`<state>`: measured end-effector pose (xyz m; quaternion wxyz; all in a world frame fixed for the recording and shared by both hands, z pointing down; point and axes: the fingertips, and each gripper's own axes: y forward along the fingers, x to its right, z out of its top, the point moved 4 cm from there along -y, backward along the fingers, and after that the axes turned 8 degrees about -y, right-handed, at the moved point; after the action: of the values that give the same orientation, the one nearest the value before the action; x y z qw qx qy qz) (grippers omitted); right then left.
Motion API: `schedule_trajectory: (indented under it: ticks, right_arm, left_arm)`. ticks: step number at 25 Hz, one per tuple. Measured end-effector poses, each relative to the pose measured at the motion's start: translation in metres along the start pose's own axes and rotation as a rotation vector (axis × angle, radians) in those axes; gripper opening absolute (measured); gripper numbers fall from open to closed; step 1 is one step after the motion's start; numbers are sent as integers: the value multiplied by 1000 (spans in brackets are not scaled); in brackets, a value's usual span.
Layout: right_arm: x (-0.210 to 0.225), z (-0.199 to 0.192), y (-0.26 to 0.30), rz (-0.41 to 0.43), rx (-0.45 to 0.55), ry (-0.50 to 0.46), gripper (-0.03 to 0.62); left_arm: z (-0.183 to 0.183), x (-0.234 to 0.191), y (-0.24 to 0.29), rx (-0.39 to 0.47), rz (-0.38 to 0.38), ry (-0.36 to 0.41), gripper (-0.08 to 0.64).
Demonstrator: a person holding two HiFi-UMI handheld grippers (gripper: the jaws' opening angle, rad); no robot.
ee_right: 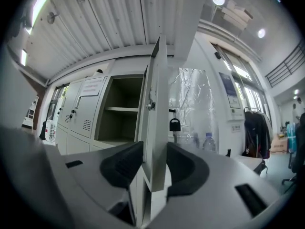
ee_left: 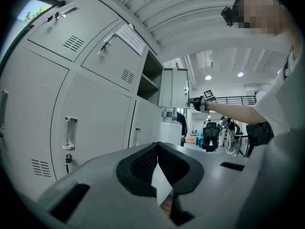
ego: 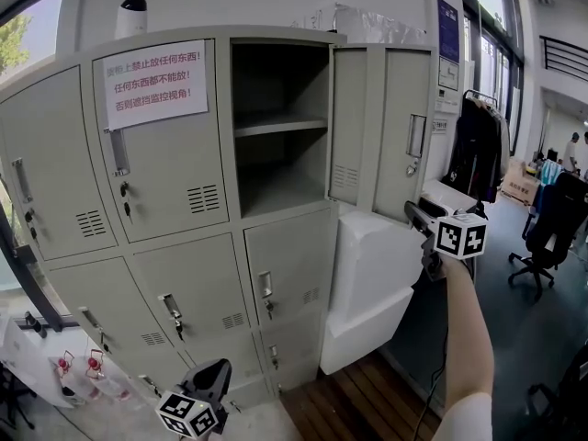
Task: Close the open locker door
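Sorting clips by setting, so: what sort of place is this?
Probably an office or workshop locker corner: a bank of grey metal lockers with one open door, plus an office chair and hanging coats beyond.

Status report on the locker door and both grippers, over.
Right gripper apparently clamped on the free edge of the locker door. Left gripper shut, empty, held low. Door wide open; nothing seen blocking its swing.
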<state>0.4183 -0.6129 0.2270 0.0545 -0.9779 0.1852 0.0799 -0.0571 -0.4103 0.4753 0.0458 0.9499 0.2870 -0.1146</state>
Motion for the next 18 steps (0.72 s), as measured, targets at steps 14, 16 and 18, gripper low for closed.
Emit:
schedule_trajectory:
  ticks: [14, 16, 18]
  right_arm:
    - [-119, 23, -14, 183, 75, 3, 94]
    - [-144, 29, -6, 230, 69, -13, 106]
    - [-169, 34, 3, 263, 68, -34, 118]
  left_arm:
    - [2, -13, -18, -6, -25, -7, 8]
    - [2, -17, -23, -7, -24, -10, 8]
    - [4, -23, -30, -7, -20, -9, 8]
